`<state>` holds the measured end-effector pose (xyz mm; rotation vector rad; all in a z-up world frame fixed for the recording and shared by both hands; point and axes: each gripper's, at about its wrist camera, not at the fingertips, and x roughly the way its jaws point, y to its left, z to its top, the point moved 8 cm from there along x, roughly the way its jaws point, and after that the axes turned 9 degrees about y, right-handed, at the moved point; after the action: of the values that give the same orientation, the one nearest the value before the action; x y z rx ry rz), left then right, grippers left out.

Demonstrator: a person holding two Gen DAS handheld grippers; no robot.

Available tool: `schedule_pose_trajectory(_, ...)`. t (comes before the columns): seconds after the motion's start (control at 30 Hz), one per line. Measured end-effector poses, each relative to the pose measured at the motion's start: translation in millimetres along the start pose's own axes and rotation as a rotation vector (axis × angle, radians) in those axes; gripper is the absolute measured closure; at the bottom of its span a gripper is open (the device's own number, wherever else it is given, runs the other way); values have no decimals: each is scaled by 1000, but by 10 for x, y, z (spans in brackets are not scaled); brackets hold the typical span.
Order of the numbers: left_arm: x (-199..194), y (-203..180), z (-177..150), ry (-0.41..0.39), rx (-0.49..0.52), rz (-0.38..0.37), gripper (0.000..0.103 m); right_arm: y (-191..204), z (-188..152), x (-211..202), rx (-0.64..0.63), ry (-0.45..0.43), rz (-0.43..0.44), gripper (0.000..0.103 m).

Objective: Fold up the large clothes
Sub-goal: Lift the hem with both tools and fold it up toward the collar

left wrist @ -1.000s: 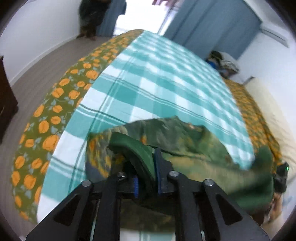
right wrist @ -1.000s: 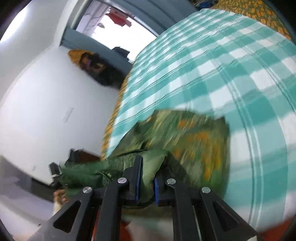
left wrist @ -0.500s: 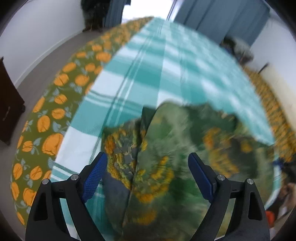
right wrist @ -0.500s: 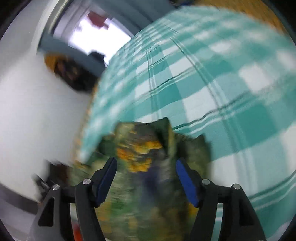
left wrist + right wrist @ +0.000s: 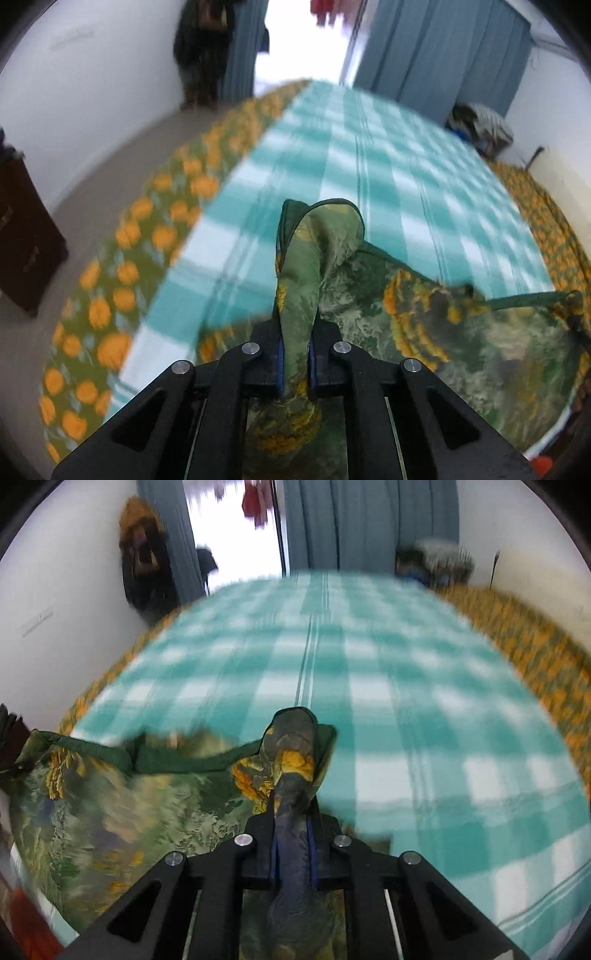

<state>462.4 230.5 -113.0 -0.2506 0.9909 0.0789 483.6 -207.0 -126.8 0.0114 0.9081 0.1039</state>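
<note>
Beyond garment (image 5: 369, 302): checked blanket (image 5: 332, 155), curtains (image 5: 436, 55).

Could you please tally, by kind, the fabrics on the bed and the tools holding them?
Green floral garment: 1
Teal checked blanket: 1
Orange-fruit patterned bedsheet: 1
Tools shut on the garment: 2, left tool and right tool
Total: 5

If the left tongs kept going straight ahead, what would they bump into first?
Probably the teal checked blanket on the bed. The left tongs, shut on the green printed cloth, point forward over it; depth is unclear.
</note>
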Motion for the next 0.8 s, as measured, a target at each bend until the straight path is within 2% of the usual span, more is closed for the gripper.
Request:
schedule_pose_trajectory(0.07,45,-56,128,-63,20,67,96,22,185,-63,-10,-63,-35,91)
schedule_pose_trajectory(0.13,259,-69,119,-81,40,139,96,35,270,66,-23,-67,-78,91)
schedule_pose_trajectory(0.23,826,20,-136,1,32,193,96,-41,97,510,-24,19,-128,91)
schedule_pose_trajectory(0.3,1153,112,-396,51,31,207,94,-122,-200,894,-5,112,-141,91)
schedule_pose_trajectory(0.37,1307,133,-599,45,39,202,93,-159,-545,1212,19,176,-104,90)
schedule_pose_trajectory(0.43,1325,143,-618,15,39,198,93,-173,-672,1291,37,156,-100,89)
schedule_pose_trajectory(0.6,1344,214,-628,11,8,134,92,-231,-717,1336,70,152,-79,87)
schedule_pose_trajectory(0.8,1372,193,-628,5,-6,107,91,-180,-717,1366,72,140,-84,87)
